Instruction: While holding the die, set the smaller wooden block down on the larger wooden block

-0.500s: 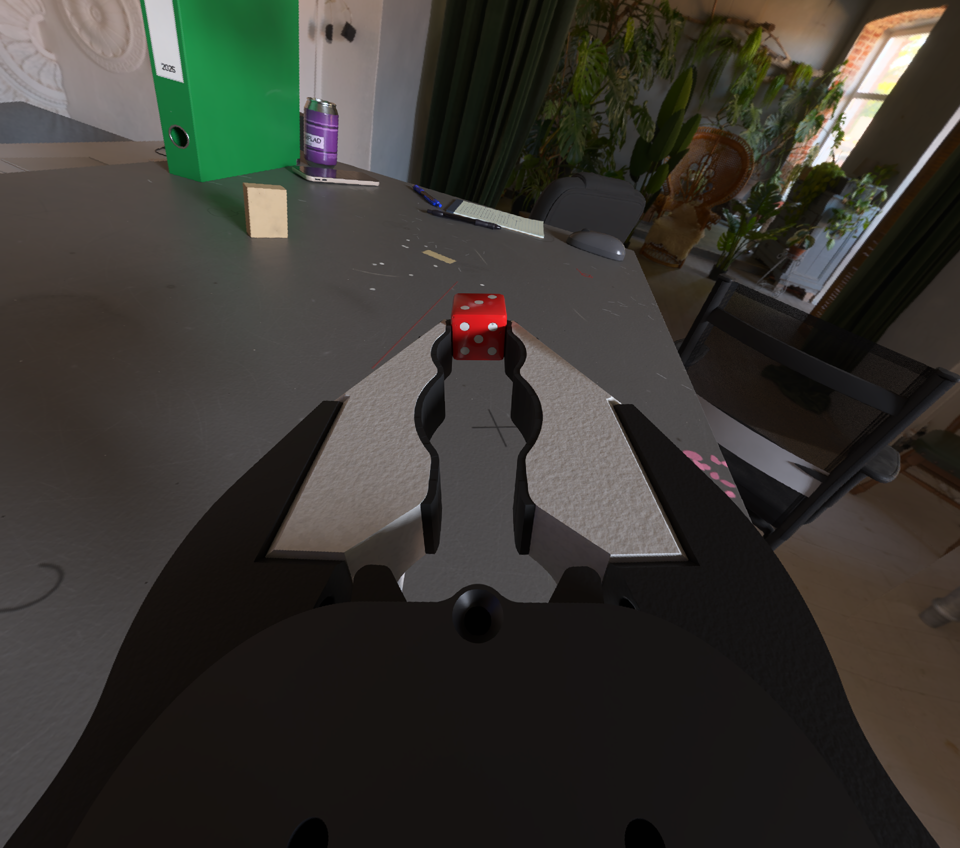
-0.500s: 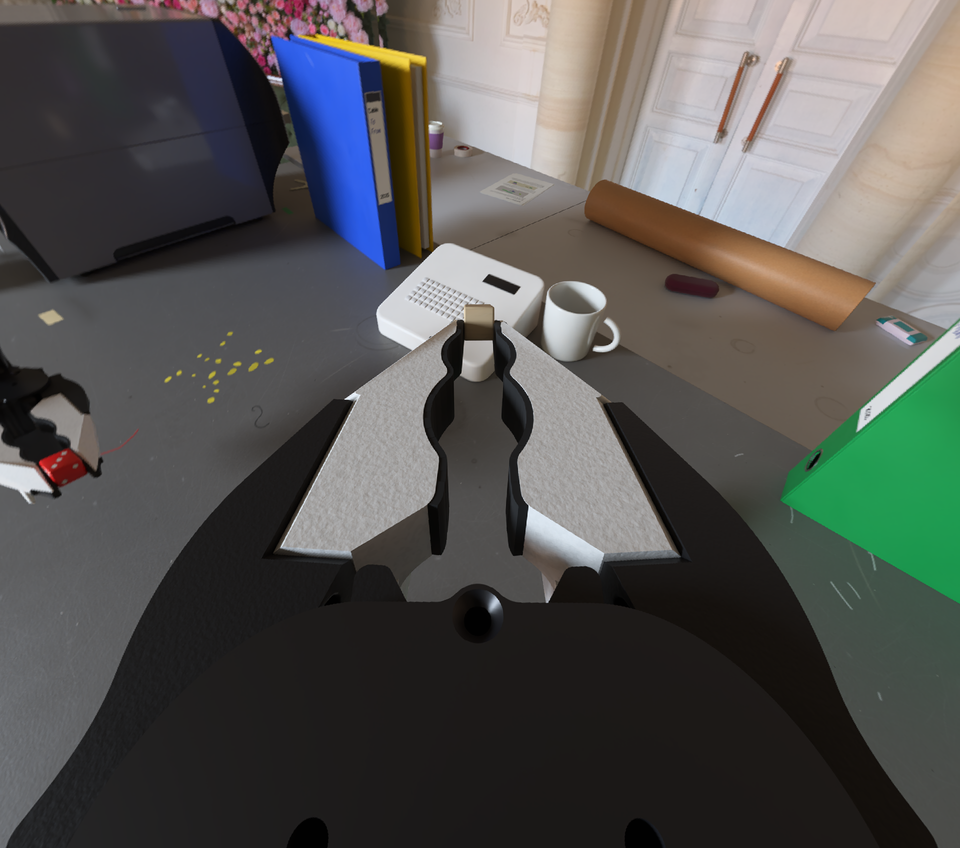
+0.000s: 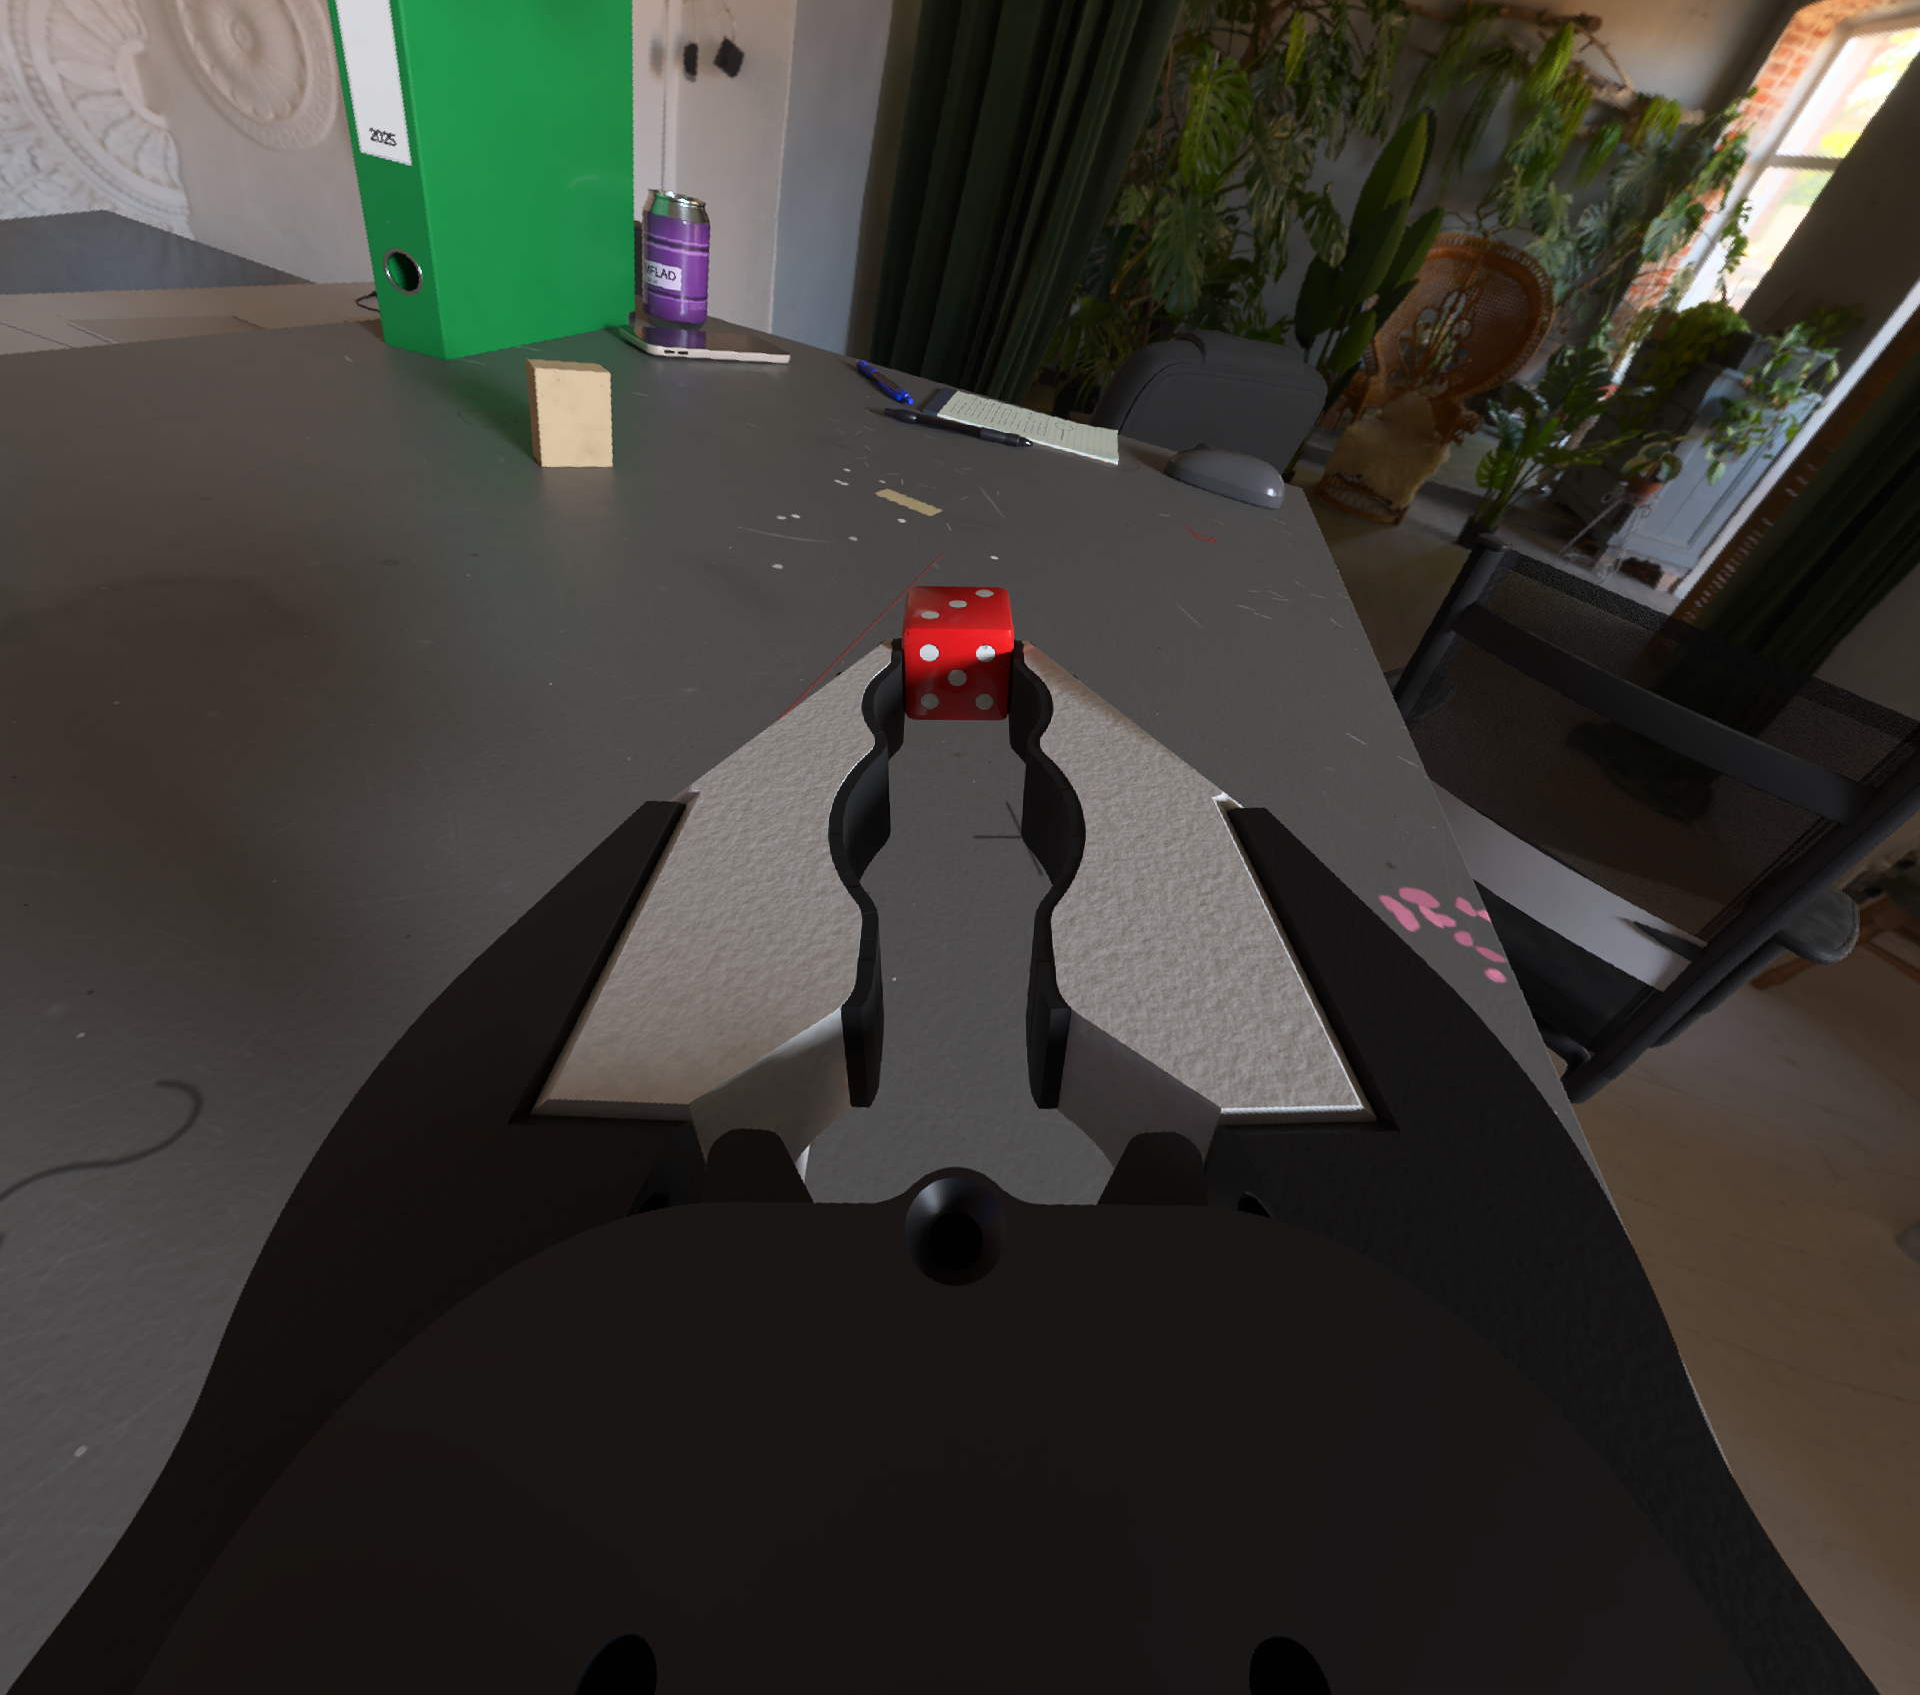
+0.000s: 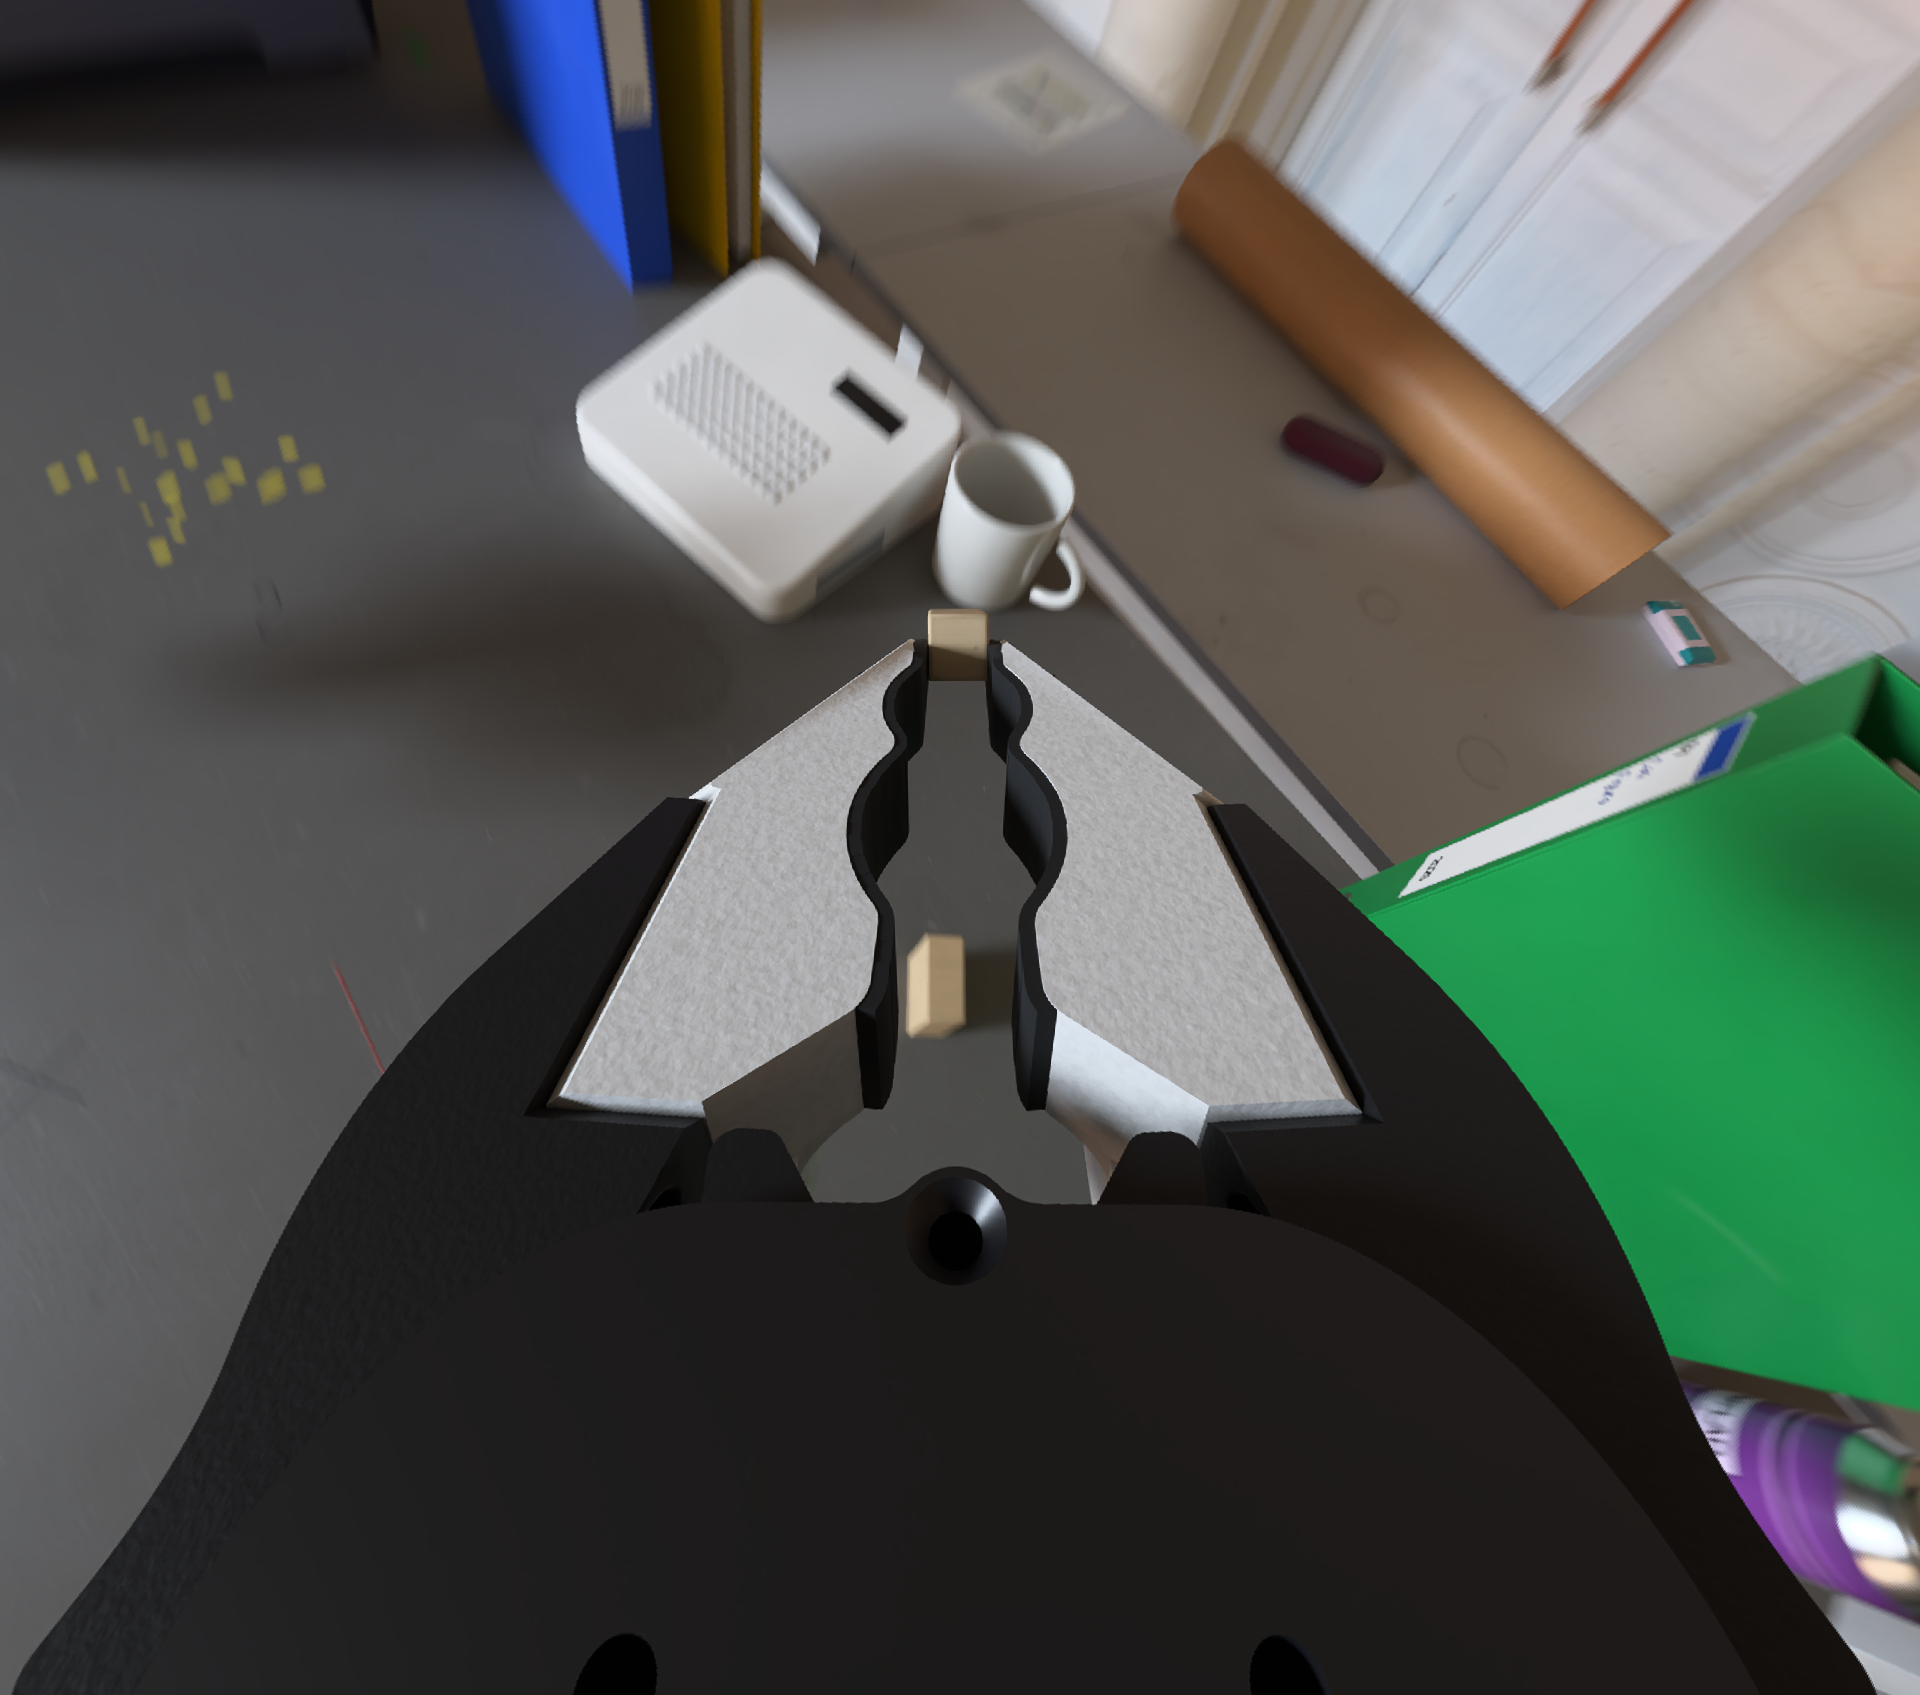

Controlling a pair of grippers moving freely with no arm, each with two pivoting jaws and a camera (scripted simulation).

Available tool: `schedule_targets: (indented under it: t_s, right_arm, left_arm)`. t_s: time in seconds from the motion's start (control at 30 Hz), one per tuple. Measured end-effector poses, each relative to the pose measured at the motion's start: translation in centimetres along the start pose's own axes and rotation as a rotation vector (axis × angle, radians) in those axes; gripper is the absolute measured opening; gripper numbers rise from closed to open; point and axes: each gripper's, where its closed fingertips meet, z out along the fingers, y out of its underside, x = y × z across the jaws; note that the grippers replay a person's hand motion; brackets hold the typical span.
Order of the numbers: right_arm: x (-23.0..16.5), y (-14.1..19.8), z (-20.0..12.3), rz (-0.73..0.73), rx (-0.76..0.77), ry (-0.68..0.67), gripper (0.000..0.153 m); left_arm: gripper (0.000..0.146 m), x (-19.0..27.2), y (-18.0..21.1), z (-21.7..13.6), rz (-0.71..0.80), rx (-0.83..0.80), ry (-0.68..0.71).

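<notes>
My left gripper (image 3: 957, 666) is shut on a red die (image 3: 956, 651) with white pips, held just above the grey table (image 3: 312, 710). The larger wooden block (image 3: 570, 411) stands on the table to the far left of it, in front of a green binder (image 3: 488, 87). My right gripper (image 4: 957, 660) is shut on the smaller wooden block (image 4: 956, 644) at its fingertips, well above the table. The larger wooden block (image 4: 933, 985) shows far below between the right gripper's fingers, beside the green binder (image 4: 1714, 1074).
A purple can (image 3: 676, 256) stands on a tablet behind the larger block. Pens, a notepad (image 3: 1023, 424) and a grey mouse (image 3: 1226, 478) lie at the far edge. The right wrist view shows a white box (image 4: 764, 440), a white mug (image 4: 1003, 523), a cardboard tube (image 4: 1403, 367) and blue and yellow binders (image 4: 582, 14).
My right gripper has risen and swung over toward the green binder with the small block; the larger block now shows beneath it. My left gripper has barely moved with the die.
</notes>
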Motion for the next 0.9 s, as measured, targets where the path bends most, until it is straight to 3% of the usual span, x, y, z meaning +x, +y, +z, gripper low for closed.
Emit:
schedule_targets:
  t_s: [0.13,0.3,0.37,0.53,0.67,0.77,0.9]
  right_arm:
    - [0.3,2.6,5.0,-0.188,-0.207,-0.025,0.010]
    - [-1.5,1.8,10.5,-0.396,-0.215,-0.029,0.010]
    - [-2.2,2.7,11.8,-0.407,-0.261,-0.068,0.010]
    - [-2.5,8.8,14.0,-0.262,-0.383,-0.210,0.010]
    - [-1.8,15.2,14.7,0.013,-0.429,-0.305,0.010]
    - [-1.6,17.3,15.0,0.209,-0.343,-0.363,0.010]
    - [-1.5,19.4,14.8,0.279,-0.376,-0.377,0.010]
  left_arm:
    - [0.019,-0.2,0.2,0.1,-0.007,-0.005,-0.003]
    - [0.019,-0.4,0.5,0.4,-0.015,-0.018,-0.004]
    - [0.019,-0.4,0.6,0.4,-0.013,-0.023,-0.003]
    - [0.019,-0.4,1.0,0.0,0.003,-0.045,-0.010]
    - [0.019,-0.4,1.0,-0.2,0.009,-0.048,-0.017]
    - [0.019,-0.5,1.1,-0.2,0.017,-0.053,-0.021]
    - [0.019,-0.5,1.3,0.1,0.010,-0.061,-0.012]
